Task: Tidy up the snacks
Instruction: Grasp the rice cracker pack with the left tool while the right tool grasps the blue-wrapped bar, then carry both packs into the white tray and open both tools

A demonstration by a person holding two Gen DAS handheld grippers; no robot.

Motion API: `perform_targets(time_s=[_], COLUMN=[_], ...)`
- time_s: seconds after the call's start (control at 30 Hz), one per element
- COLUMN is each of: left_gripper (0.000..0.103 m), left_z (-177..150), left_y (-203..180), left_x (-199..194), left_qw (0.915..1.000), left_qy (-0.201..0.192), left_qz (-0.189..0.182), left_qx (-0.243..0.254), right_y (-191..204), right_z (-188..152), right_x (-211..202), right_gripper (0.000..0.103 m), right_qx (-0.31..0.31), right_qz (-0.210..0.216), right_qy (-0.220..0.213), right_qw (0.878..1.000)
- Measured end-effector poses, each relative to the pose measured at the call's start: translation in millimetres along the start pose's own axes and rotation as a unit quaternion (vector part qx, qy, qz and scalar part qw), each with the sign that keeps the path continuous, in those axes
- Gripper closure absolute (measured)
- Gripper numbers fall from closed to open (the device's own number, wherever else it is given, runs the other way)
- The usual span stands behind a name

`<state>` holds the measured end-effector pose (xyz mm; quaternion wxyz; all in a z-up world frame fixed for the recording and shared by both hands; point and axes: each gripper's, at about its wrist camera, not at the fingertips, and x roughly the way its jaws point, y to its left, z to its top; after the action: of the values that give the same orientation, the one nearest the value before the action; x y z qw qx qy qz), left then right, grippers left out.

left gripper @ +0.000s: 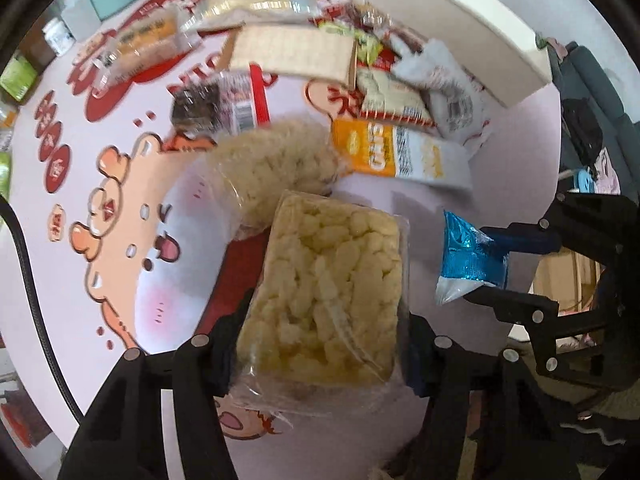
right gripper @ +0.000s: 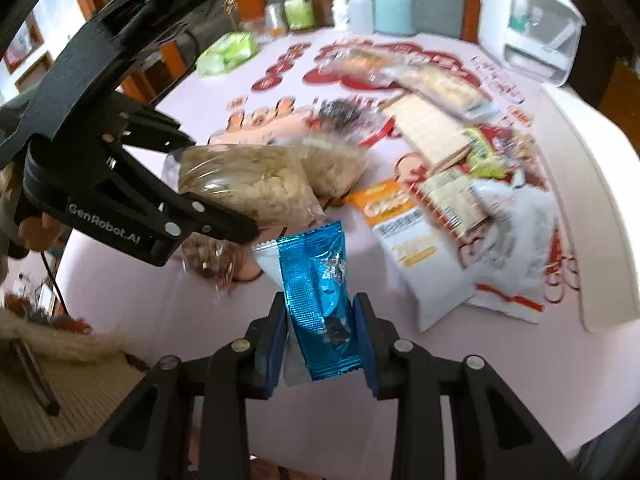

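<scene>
My left gripper [left gripper: 320, 356] is shut on a clear pack of pale puffed-rice snack [left gripper: 328, 296] and holds it above the table; it also shows in the right wrist view [right gripper: 248, 184], gripped by the left gripper [right gripper: 224, 200]. My right gripper [right gripper: 320, 340] is shut on a blue foil snack packet [right gripper: 320, 300], seen in the left wrist view [left gripper: 468, 256] at the right gripper [left gripper: 504, 276]. A second puffed-rice pack [left gripper: 276, 160] lies on the table behind. More snacks lie in a pile: an orange-white bag [left gripper: 400, 152] and a flat cracker pack [left gripper: 292, 52].
The round table has a pink cartoon-printed cloth [left gripper: 120, 240]. A white tray [left gripper: 460, 24] stands at the far right edge. Jars, a teal canister [right gripper: 394, 12], a green pack [right gripper: 228, 54] and a white appliance [right gripper: 528, 20] stand along the far edge.
</scene>
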<state>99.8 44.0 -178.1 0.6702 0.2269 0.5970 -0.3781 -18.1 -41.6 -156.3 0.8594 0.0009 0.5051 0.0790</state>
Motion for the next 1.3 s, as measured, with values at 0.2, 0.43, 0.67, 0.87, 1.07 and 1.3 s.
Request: perform_targets(time_s=[0.2,0.43,0.67,0.87,1.07,1.3], left_gripper=[0.043,0.043,0.043,0.043,0.043,0.043], left_z=[7,31,84,145,211,276], left_y=[-6,-17,-64,-107,-145,-171], left_x=[-55,-123,-158,-153,-129,-81], left_qw=[0.9981,0.9898,0.9771,0.9733,0.9733,0.9741], left_qy=[-0.061,-0.142,-0.212,-0.226,-0.217,-0.194], left_qz=[0.01,0.01,0.017,0.038,0.062,0.098], left_qx=[-0.002,0.003,0.003,-0.019,-0.043,-0.063], right_y=[-7,-27,-80,-165,-236,-293], right_z=[14,32,46,56,66,76], right_x=[-41,-93,-125,-135,-131,-100], right_gripper=[0.071,0.071,0.07,0.07,0.07,0.07], right_qx=[0.027,0.049,0.087,0.159,0.184,0.204], right_qz=[-0.02,-0.06,-0.106,-0.168,-0.205,-0.191], right_qy=[-0.055,-0.114,-0.164,-0.165,-0.165,-0.141], right_qw=[0.998,0.99,0.977,0.959,0.947,0.95])
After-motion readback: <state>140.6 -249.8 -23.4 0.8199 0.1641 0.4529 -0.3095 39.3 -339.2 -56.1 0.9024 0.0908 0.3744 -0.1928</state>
